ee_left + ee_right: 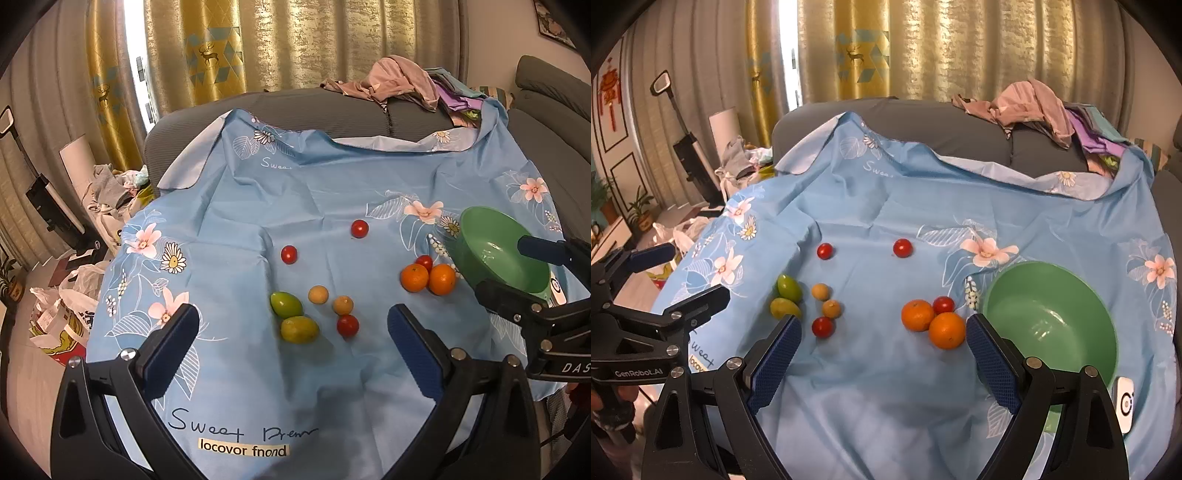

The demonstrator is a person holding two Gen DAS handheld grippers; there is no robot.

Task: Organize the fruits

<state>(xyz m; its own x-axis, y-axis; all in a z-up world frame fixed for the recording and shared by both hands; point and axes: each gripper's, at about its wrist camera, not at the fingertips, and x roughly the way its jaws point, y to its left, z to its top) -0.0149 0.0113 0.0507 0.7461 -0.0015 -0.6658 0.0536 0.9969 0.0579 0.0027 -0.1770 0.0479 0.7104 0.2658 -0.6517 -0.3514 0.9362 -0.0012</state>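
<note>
Beside green bowl (pixel 1067 295), small white device (pixel 1124 404), poss. timer, right view only; both tongs (pixel 291 328) (pixel 882 332) spread, empty.

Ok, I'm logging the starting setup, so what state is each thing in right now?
Green bowl: upright, empty.
Two oranges: on the cloth, touching, beside the bowl.
Four red tomatoes: loose on the cloth.
Two green fruits: side by side.
Two tan fruits: loose.
Left gripper: open, empty.
Right gripper: open, empty.

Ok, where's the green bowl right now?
The green bowl sits empty on the blue cloth at the right side, just right of the two oranges, beside the open right gripper.
</note>
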